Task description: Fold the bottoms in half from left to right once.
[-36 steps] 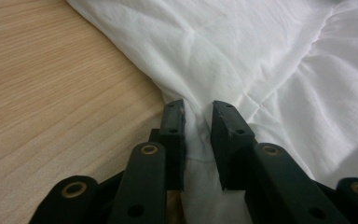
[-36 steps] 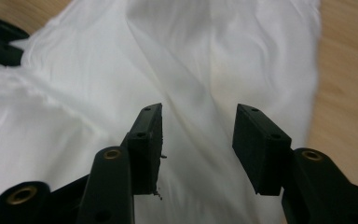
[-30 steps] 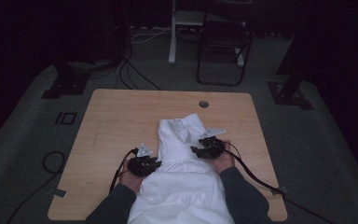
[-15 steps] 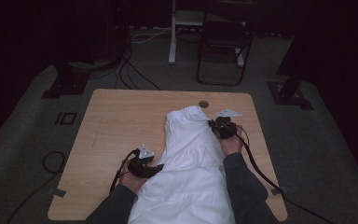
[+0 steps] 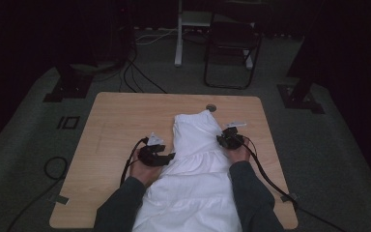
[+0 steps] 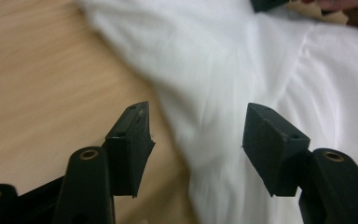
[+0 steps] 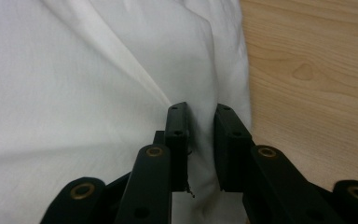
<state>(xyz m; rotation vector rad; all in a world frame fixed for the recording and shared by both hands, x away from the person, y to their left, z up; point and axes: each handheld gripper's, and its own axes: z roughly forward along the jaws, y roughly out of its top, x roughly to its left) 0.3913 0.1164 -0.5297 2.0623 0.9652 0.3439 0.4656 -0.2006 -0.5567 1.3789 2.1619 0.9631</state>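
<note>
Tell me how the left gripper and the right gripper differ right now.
The left gripper has its jaws standing wide apart, having just been opening, with nothing pinched; the right gripper has its jaws narrow with a fold of the white garment between them, though they have just been opening slightly. The left gripper sits at the garment's left edge, the right gripper at its right edge, farther up the table. Both have black jaws.

Garment (image 5: 195, 164) was plain white, no print. Table (image 5: 121, 121) was light wood with visible grain. Both grippers' jaws were black. Sleeves (image 5: 251, 198) dark grey. Floor (image 5: 24, 145) was grey carpet.
</note>
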